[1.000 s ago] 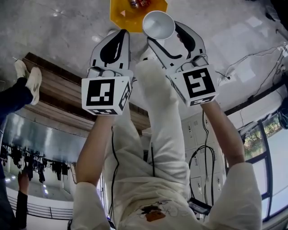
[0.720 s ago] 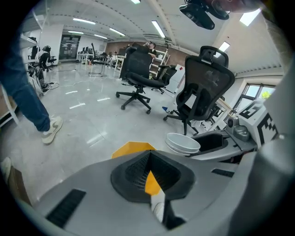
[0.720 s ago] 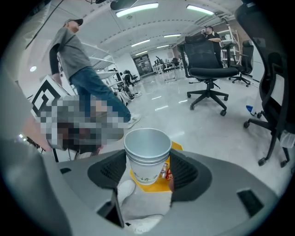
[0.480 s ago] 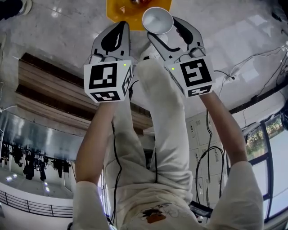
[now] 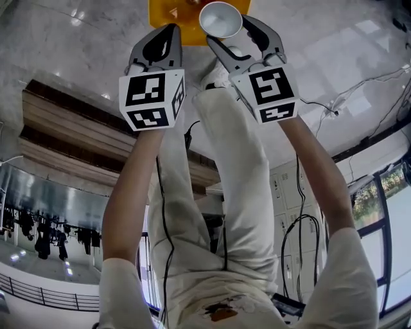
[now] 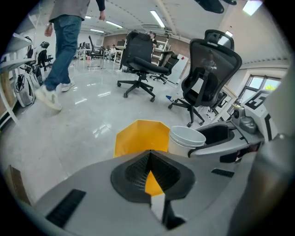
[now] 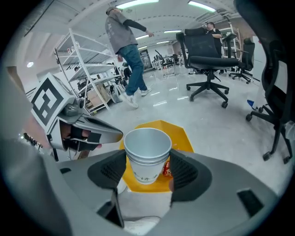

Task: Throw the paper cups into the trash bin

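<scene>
Moved forward since one second ago, with both grippers nearer to the yellow trash bin [image 5: 168,16] and the paper cups [image 7: 146,154] brought to its near rim, not yet fully over the opening.

Clamped on the cups at the right hand-held gripper [image 5: 228,31], one jaw pad on each side of the wall, mouth upward; seemingly two cups nested, judging by the double rim. Closed on nothing at the left hand-held gripper [image 6: 148,159], jaw tips together, also short of the bin and just beside the cups.

To do this step well:
- Carry the cups further, until well over the middle of the bin, before opening the jaws.
- Keep low above the rim, since light paper will probably drift or bounce off an edge.
- Open wide and in one motion, so that neither pad drags the cups aside.
- Hold the left one away from the bin mouth meanwhile.

Standing directly on a polished grey floor [image 6: 69,133], shiny with lamp reflections, so probably easy to push if knocked. Already inside the bin, a small red wrapper-like thing [image 7: 167,169]. Beyond the bin, black office chairs [image 6: 209,78] and a walking person in jeans [image 6: 60,50]. Further beyond the bin, white metal shelving [image 7: 87,60]. Otherwise a large open office room with ceiling lamps.
</scene>
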{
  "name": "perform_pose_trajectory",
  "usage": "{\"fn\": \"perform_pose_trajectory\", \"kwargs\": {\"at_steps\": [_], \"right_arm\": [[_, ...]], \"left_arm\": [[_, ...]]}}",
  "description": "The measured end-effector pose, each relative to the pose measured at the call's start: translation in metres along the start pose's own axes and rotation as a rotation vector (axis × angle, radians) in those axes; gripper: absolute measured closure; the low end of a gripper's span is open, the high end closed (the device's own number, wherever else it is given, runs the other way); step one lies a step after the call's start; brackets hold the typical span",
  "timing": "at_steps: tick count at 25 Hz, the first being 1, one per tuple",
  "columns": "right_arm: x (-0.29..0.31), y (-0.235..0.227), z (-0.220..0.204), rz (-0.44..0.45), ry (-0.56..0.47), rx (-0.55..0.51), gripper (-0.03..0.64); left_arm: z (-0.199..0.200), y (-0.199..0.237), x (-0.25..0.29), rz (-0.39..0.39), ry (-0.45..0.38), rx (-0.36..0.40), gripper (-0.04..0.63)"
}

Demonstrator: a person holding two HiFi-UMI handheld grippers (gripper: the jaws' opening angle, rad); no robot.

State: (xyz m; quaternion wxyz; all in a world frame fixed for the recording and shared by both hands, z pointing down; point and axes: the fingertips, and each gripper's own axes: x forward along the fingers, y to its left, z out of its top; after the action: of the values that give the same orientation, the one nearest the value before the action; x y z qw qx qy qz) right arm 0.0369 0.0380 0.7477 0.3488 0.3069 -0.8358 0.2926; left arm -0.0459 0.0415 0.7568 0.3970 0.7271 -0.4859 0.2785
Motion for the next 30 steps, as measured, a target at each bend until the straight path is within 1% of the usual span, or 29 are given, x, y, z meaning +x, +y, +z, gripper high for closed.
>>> {"fn": "perform_pose_trajectory", "kwargs": {"at_steps": [5,9,10,16,20,22,25,27,30], "right_arm": [[0.021,-0.007,-0.016,-0.007,0.029,-0.012,0.316],[0.03,-0.009,-0.027,0.01,0.061,0.054,0.31],[0.03,-0.01,-0.027,0.011,0.064,0.068,0.29],[0.006,-0.013,-0.013,-0.006,0.05,0.07,0.294],[-0.03,-0.013,0.016,-0.03,0.012,0.08,0.374],[-0.051,-0.012,0.032,-0.041,-0.005,0.106,0.47],[-0.085,-0.006,0.058,-0.052,-0.022,0.111,0.546],[-0.108,0.001,0.076,-0.056,-0.034,0.105,0.567],[-0.146,0.013,0.106,-0.062,-0.064,0.107,0.583]], "left_arm": [[-0.013,0.007,0.023,0.019,0.03,-0.025,0.591],[-0.017,0.006,0.031,0.014,0.042,-0.009,0.591],[-0.016,0.005,0.032,0.012,0.043,-0.004,0.59],[-0.002,-0.009,0.018,-0.003,0.042,0.014,0.59],[0.019,-0.03,-0.012,-0.019,0.035,0.03,0.591],[0.032,-0.042,-0.032,-0.026,0.029,0.033,0.59],[0.054,-0.06,-0.064,-0.037,0.014,0.026,0.591],[0.07,-0.072,-0.088,-0.039,0.008,0.024,0.591],[0.1,-0.09,-0.126,-0.05,-0.019,0.033,0.589]]}}
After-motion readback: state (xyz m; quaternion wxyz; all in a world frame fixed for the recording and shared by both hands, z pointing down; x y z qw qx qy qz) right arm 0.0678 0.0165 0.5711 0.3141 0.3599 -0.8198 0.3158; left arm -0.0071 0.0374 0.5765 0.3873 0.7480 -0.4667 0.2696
